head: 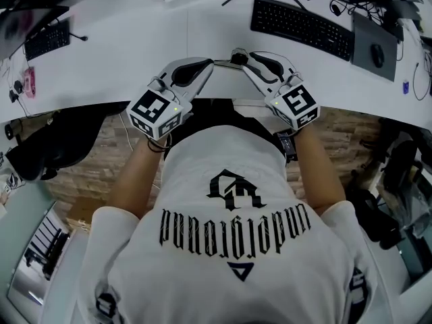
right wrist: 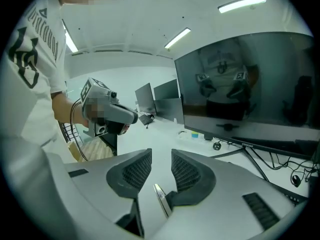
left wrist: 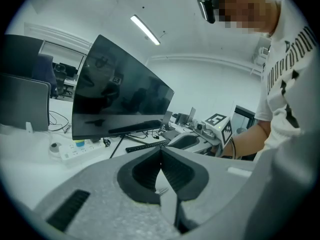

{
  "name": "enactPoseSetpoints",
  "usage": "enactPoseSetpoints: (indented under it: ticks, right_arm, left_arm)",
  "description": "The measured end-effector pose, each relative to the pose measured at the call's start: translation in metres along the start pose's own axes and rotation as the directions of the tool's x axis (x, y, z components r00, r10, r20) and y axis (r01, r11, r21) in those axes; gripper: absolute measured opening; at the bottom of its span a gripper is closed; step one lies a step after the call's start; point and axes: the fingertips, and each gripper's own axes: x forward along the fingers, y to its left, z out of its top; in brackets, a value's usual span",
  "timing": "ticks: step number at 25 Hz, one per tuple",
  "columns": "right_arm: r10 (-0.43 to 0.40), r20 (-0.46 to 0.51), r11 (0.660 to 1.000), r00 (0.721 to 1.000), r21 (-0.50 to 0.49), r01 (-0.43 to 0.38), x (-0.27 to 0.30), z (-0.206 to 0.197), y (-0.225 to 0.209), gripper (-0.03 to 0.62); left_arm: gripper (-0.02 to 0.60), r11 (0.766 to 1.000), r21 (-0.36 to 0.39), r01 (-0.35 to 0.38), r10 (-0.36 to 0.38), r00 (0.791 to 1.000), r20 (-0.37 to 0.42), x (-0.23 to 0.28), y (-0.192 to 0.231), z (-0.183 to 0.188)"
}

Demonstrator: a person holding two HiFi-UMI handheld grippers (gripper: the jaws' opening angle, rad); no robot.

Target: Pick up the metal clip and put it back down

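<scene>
In the head view a small dark clip (head: pixel 237 57) with a thin metal wire sits at the desk's front edge (head: pixel 202 90), between the two gripper tips. My left gripper (head: pixel 214 63) points right at it; its pads (left wrist: pixel 172 171) are pressed together with nothing visible between them. The wire reaches that tip, but I cannot tell whether they touch. My right gripper (head: pixel 251 62) points left, just right of the clip, and a narrow gap separates its pads (right wrist: pixel 186 173). In the right gripper view a small dark clip (right wrist: pixel 146 118) shows just off the left gripper's (right wrist: pixel 134 117) tip.
A dark monitor (left wrist: pixel 120 94) on a thin-legged stand rises behind the grippers. A black keyboard (head: pixel 301 27) and a mouse on a pad (head: pixel 376 54) lie at the back right. A white power strip (left wrist: pixel 75 149) sits at the back. Another keyboard (head: pixel 47 40) is far left.
</scene>
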Motion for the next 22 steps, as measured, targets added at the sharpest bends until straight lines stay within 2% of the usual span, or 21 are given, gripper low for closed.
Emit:
enactPoseSetpoints:
  ticks: [10, 22]
  right_arm:
    - [0.027, -0.106, 1.000, 0.994, 0.009, -0.026, 0.028, -0.049, -0.017, 0.104]
    - [0.067, -0.186, 0.994, 0.980, 0.095, -0.050, 0.055, -0.102, -0.039, 0.103]
  left_arm:
    - [0.012, 1.000, -0.026, -0.004, 0.003, 0.999, -0.054, 0.029, 0.023, -0.028]
    - [0.012, 0.999, -0.049, 0.007, -0.013, 0.992, -0.127, 0.062, 0.045, -0.065]
